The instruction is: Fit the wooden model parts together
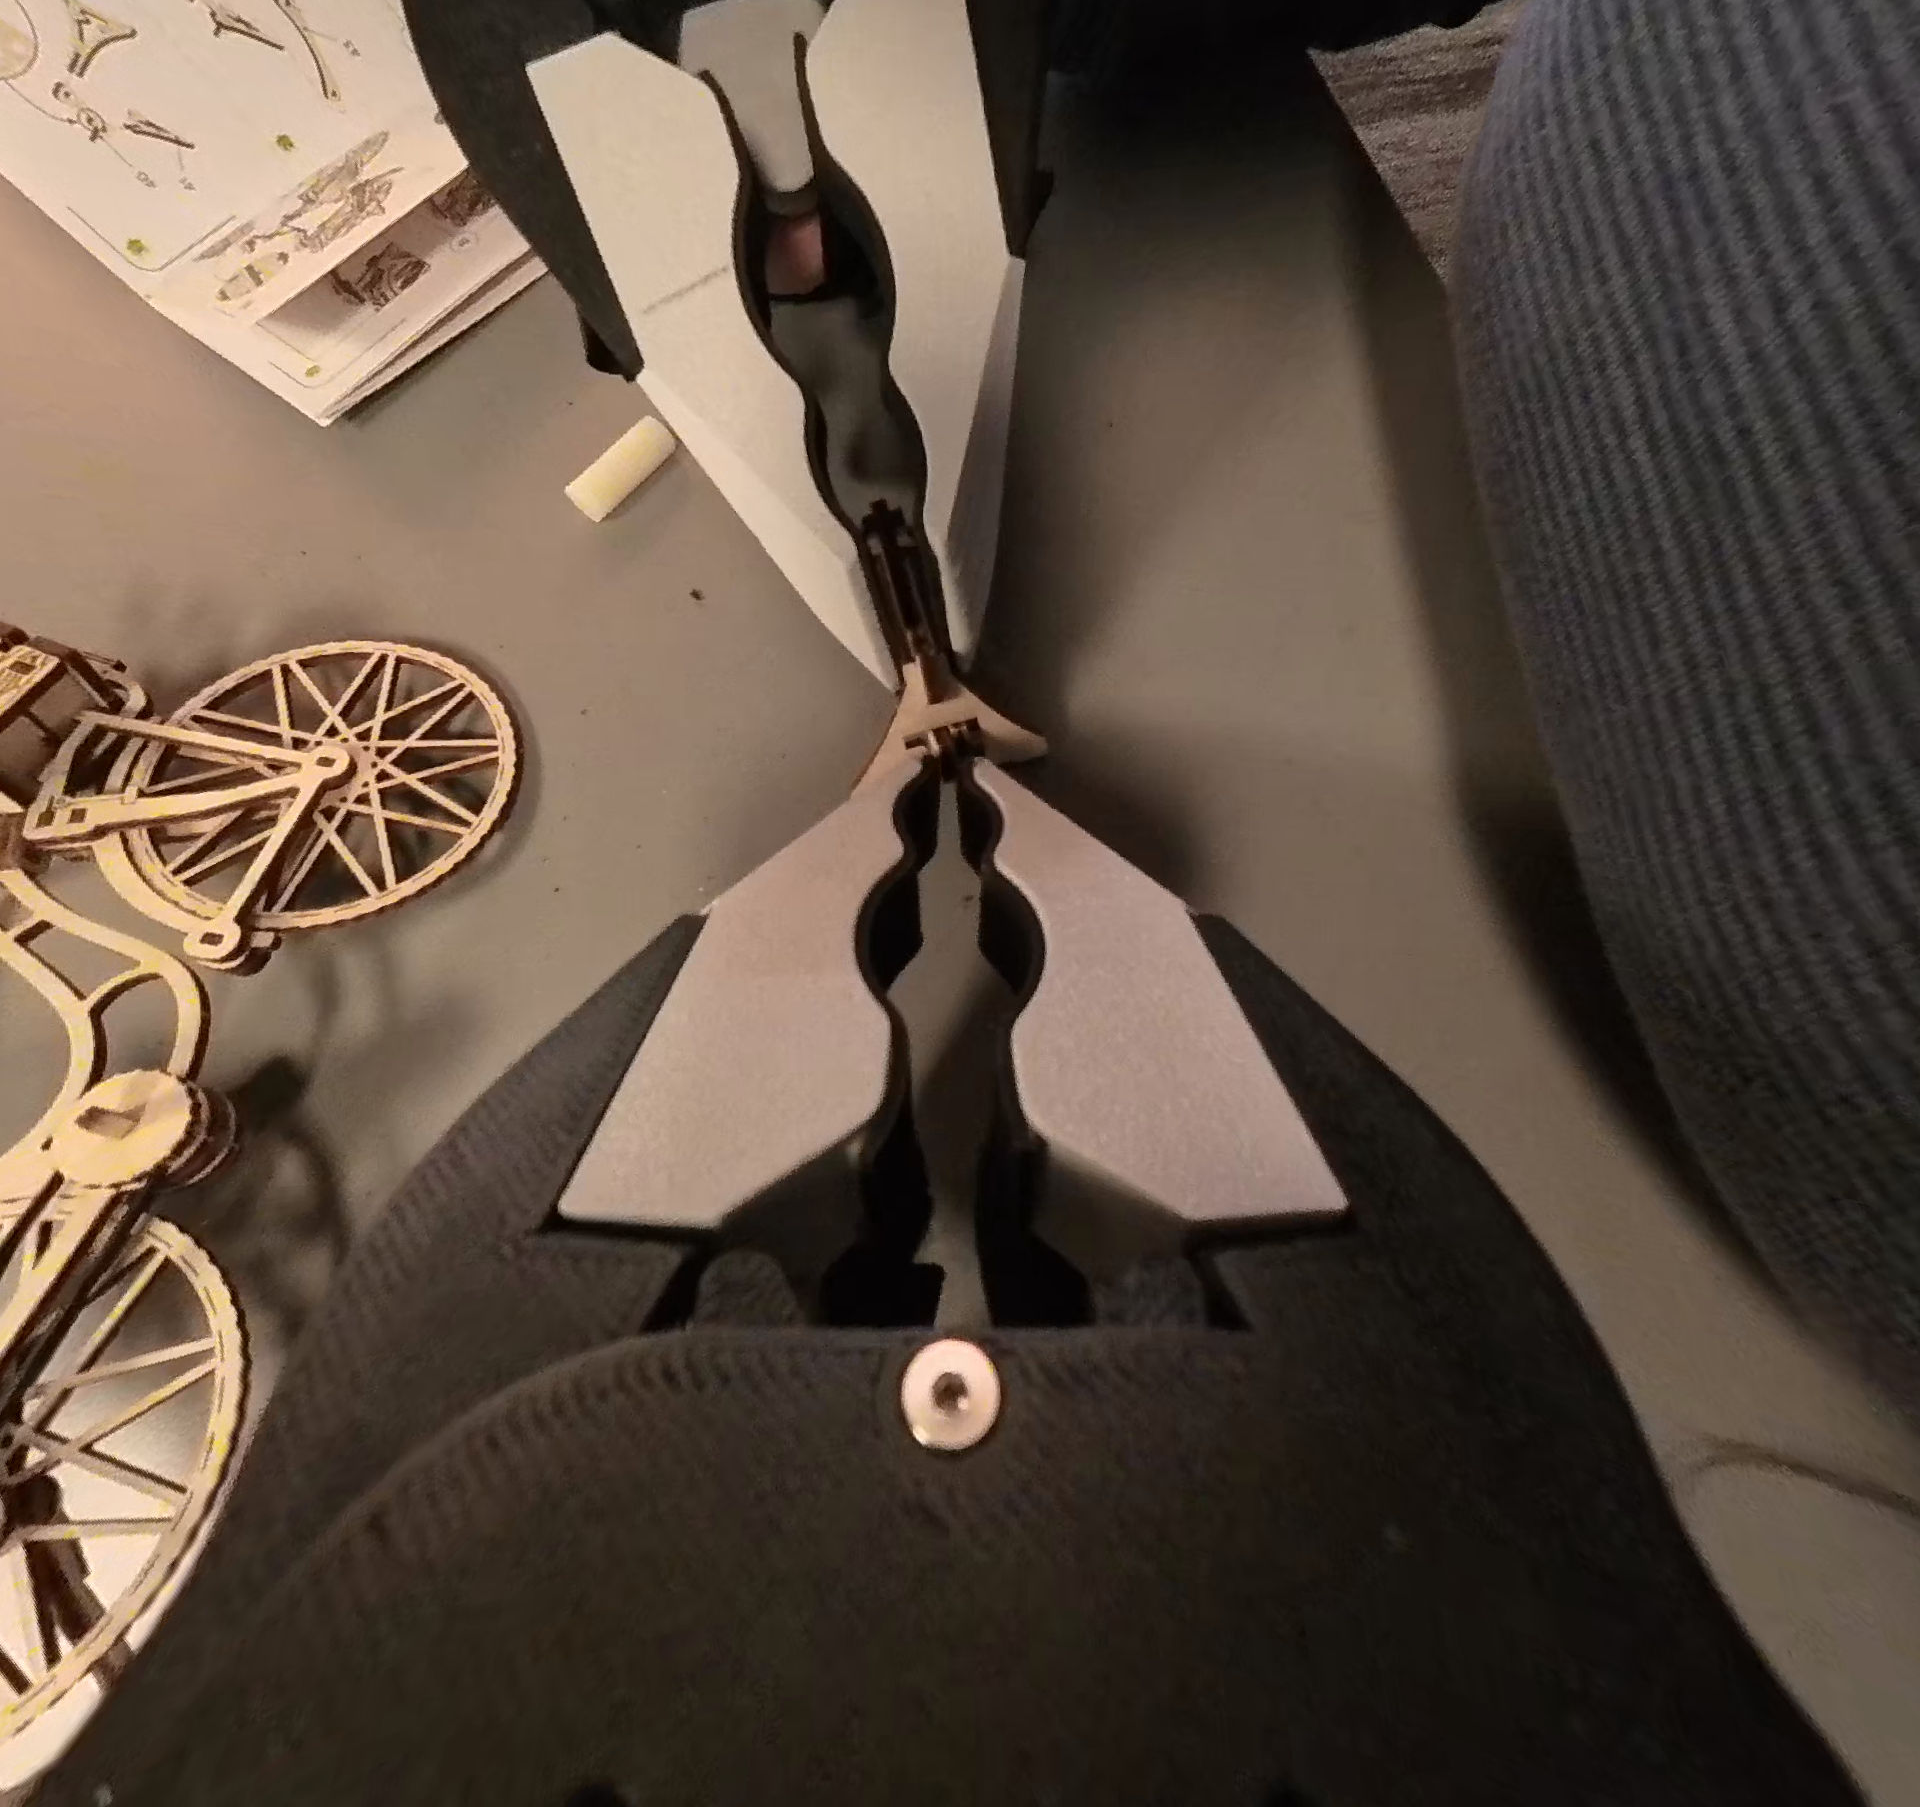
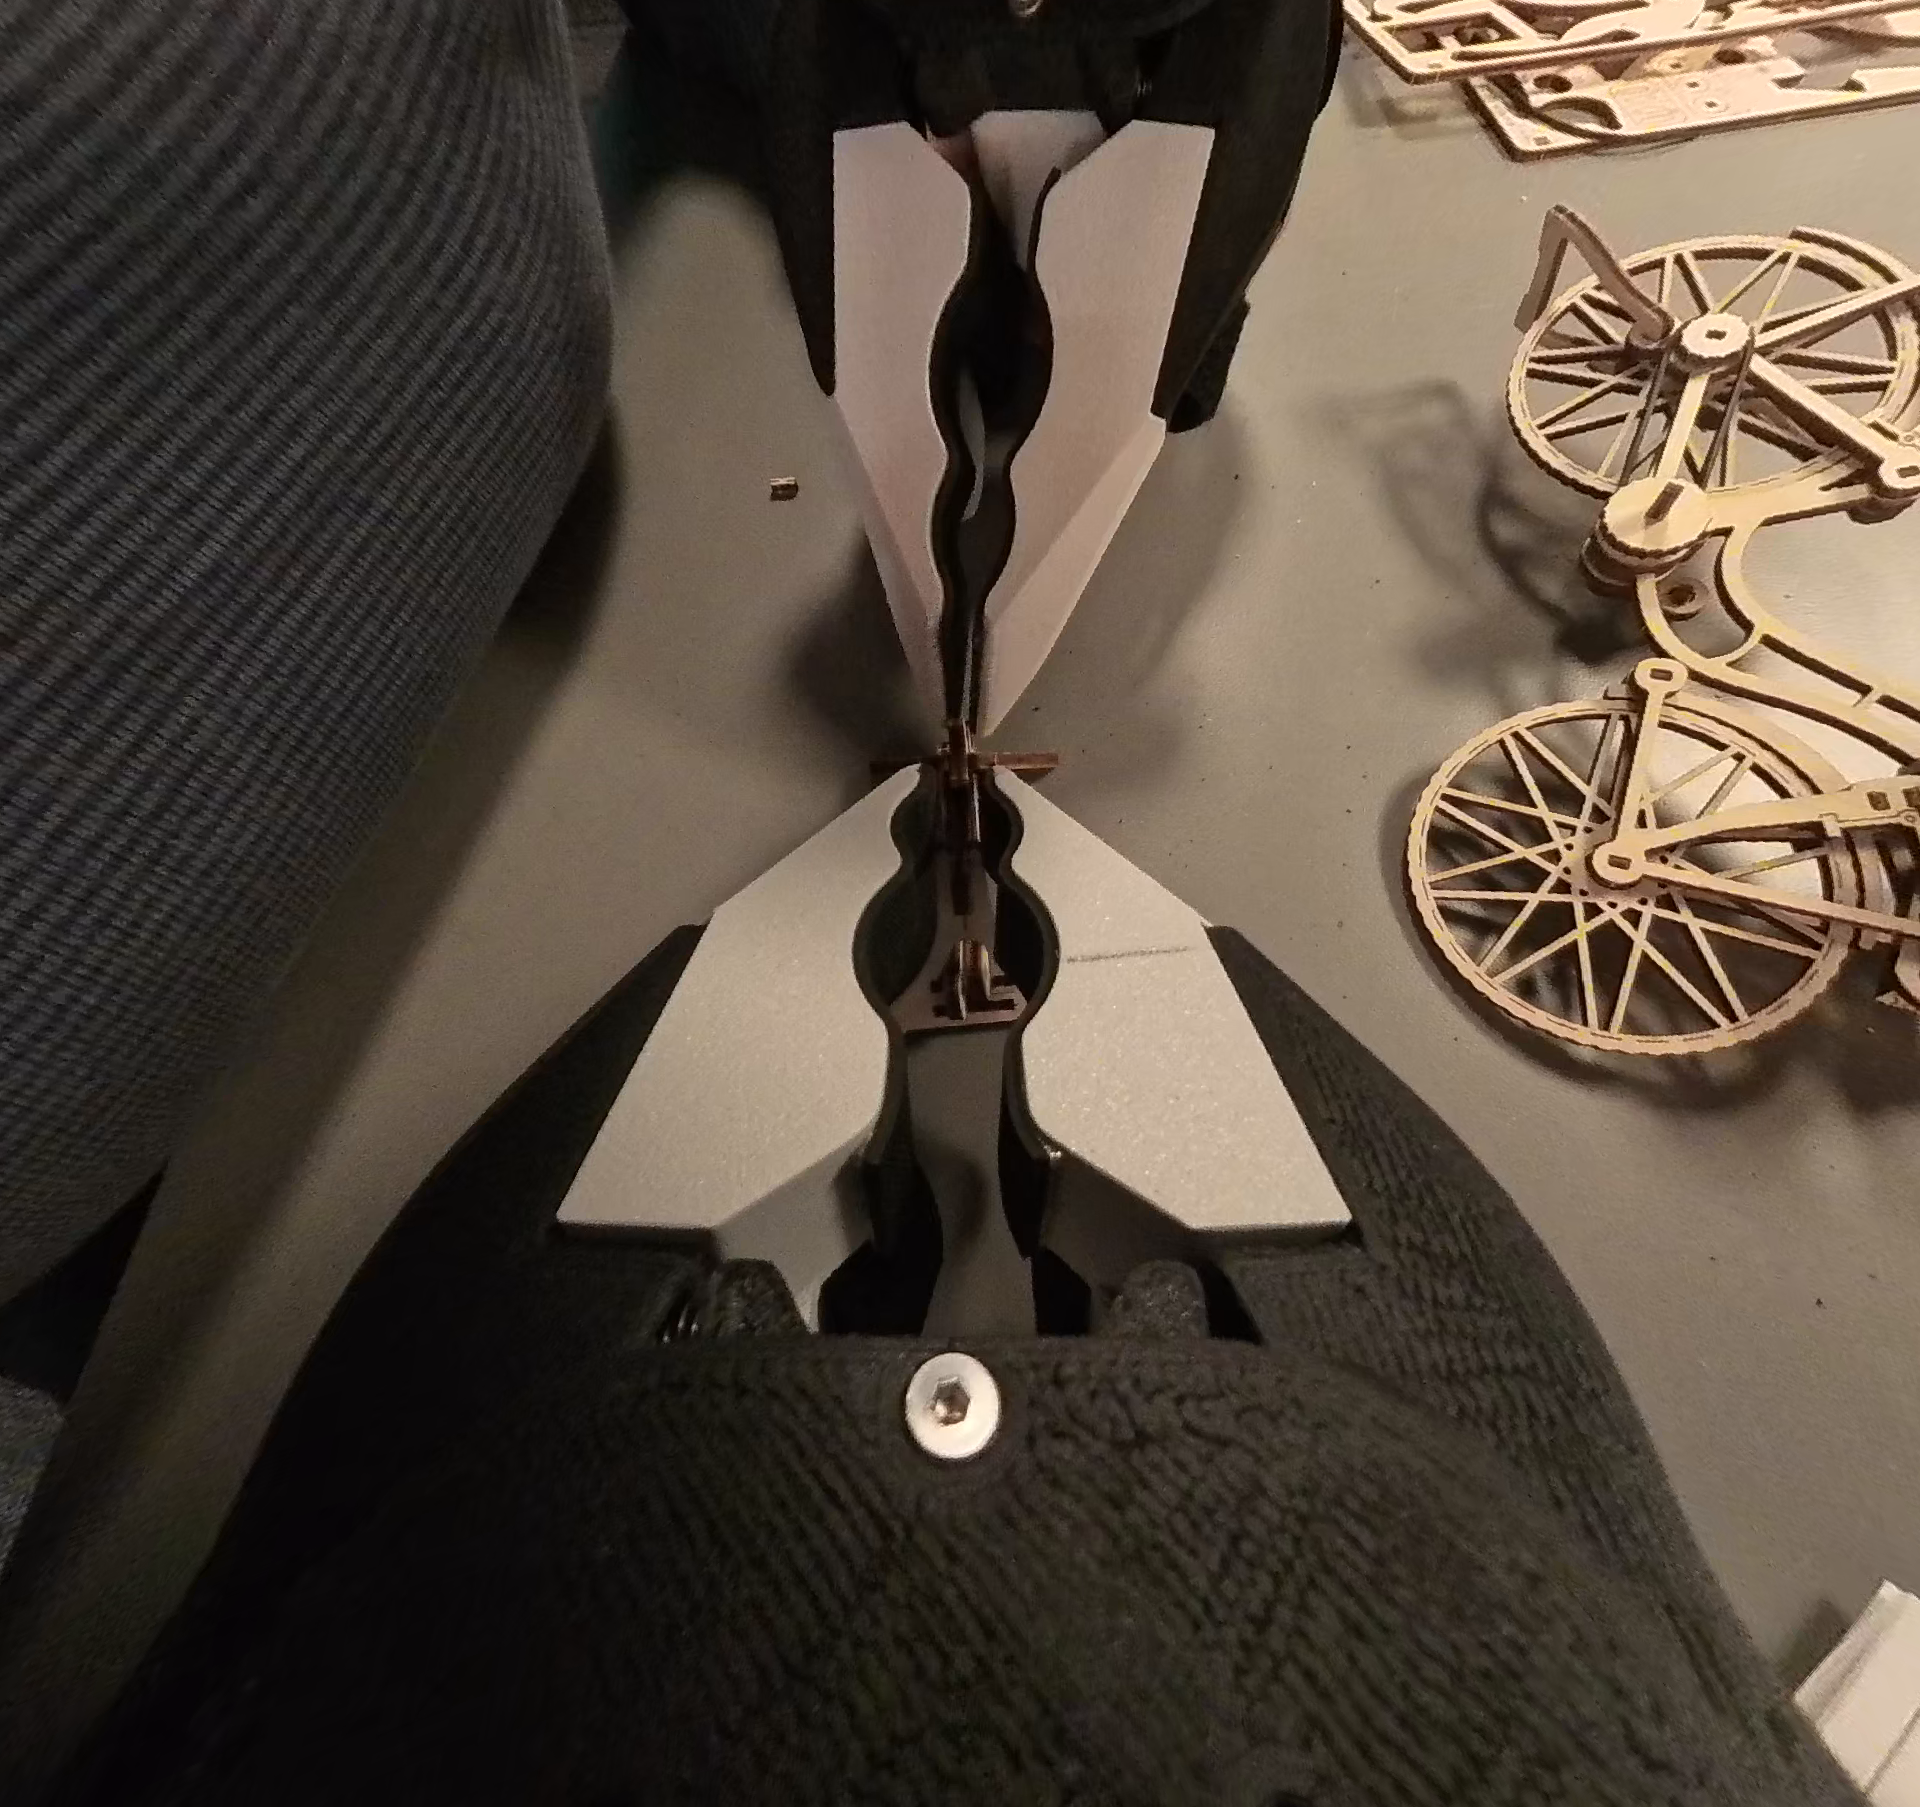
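My left gripper (image 1: 948, 772) and right gripper (image 2: 961, 775) meet tip to tip above the grey table (image 1: 1195, 562). The right gripper is shut on a long slim wooden part (image 2: 966, 926) that lies between its fingers; this part also shows in the left wrist view (image 1: 902, 583). The left gripper is shut on a small flat winged wooden piece (image 1: 961, 723), seen edge-on in the right wrist view (image 2: 1023, 760). The two parts touch at the tips. A wooden bicycle model (image 1: 312, 791) lies on its side on the table, also in the right wrist view (image 2: 1621, 874).
An open instruction booklet (image 1: 260, 147) and a small white stick (image 1: 618, 467) lie beyond the bicycle. Punched-out wooden sheets (image 2: 1621, 22) lie at the far right. A person's blue ribbed clothing (image 2: 260, 407) is close beside the grippers. A tiny scrap (image 2: 781, 487) lies on the table. Both grippers' tips are close together, under 4 cm apart.
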`<state>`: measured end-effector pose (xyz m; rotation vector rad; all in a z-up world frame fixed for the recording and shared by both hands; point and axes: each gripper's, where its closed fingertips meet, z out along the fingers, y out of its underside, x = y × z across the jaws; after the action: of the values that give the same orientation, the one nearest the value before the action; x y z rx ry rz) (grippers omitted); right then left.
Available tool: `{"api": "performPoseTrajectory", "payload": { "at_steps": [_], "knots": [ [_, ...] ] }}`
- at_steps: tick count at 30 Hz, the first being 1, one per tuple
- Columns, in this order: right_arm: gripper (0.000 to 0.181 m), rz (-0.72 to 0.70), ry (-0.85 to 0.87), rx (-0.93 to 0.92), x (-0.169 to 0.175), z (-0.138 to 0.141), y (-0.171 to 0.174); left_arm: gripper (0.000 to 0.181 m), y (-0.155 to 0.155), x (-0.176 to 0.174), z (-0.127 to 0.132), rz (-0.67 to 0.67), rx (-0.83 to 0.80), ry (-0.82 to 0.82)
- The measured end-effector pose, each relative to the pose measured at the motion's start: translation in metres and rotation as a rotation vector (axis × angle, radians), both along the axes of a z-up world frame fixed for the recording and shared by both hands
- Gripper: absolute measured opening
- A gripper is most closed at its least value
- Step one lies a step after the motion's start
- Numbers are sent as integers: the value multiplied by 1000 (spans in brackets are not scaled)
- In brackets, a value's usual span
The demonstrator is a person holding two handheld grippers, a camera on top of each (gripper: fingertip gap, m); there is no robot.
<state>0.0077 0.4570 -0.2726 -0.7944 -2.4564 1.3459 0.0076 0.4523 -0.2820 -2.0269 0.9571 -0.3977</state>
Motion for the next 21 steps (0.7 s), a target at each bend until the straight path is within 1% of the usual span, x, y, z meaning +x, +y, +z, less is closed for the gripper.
{"api": "performPoseTrajectory", "payload": {
  "at_steps": [5,8,11,18,21],
  "knots": [
    [5,-4,-3,-1,-1,0,0,2,0,0,0,0,6,6],
    [12,-7,-8,2,-1,-1,1,2,0,1,0,-6,6,6],
    [9,1,-2,13,0,-2,0,2,0,1,0,-4,-2,0],
    [12,2,8,-7,2,2,4,2,0,1,0,-6,-3,-1],
    [10,8,23,-17,4,4,4,2,0,1,0,-6,-4,-1]
  ]
}}
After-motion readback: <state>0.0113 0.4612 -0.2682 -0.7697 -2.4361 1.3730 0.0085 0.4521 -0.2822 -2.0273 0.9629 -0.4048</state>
